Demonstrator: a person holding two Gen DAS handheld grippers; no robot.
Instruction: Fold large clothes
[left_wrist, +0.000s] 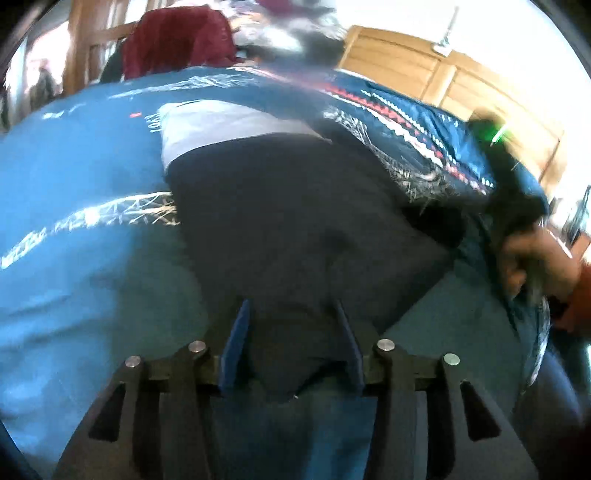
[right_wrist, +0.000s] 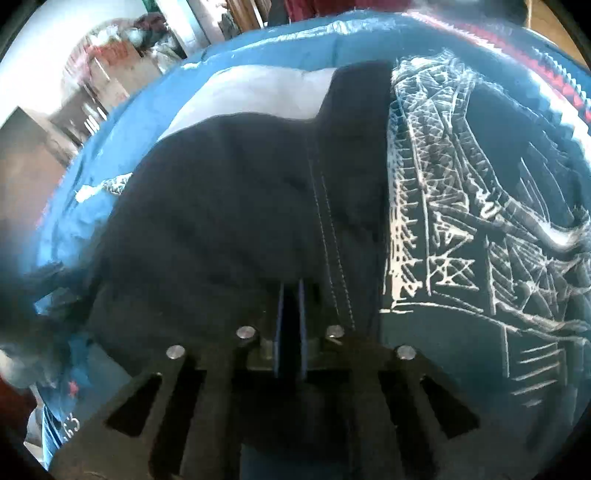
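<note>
The dark garment (left_wrist: 295, 221) lies spread on the blue bedspread (left_wrist: 81, 266); the left gripper (left_wrist: 291, 317) gapes around its hem; the right gripper (right_wrist: 291, 295) pinches its fabric; only the left view shows a hand (left_wrist: 535, 258); no writing is legible.

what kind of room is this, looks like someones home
Most likely a bedroom in a home. The dark garment lies on a blue printed bedspread, wooden cabinet doors stand behind, and a maroon cloth hangs over wooden furniture.
</note>
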